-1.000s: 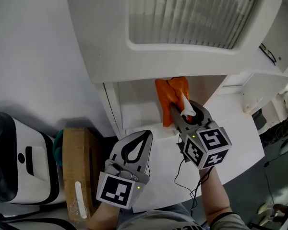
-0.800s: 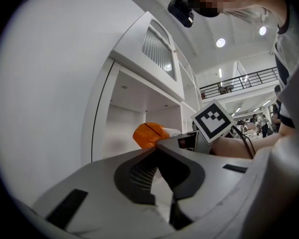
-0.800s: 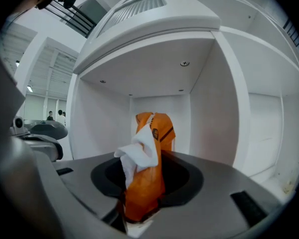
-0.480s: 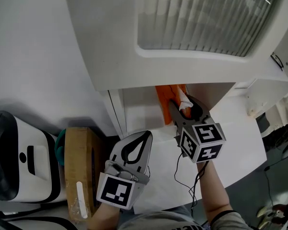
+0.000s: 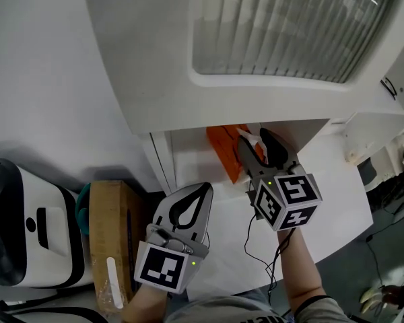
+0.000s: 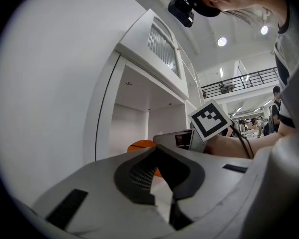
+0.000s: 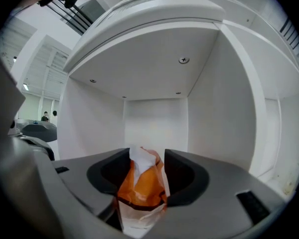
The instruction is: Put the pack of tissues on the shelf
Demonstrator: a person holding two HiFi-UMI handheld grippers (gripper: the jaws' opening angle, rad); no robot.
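The right gripper [image 5: 259, 143] is recorded at the centre of the head view, inside the open shelf [image 5: 188, 155] compartment. Its jaws are opening, and the orange pack of tissues [image 5: 222, 152] is seen between them. In the right gripper view the pack is shown upright between the pads, with no firm squeeze evident. The left gripper [image 5: 203, 188], at lower centre, is clenched on nothing and held outside the shelf. Release is judged to be under way. Two risks are noted. The soft wrapper may cling to a pad and be dragged out on withdrawal. The pack, stood on end apparently near the front edge, may be tipped off.
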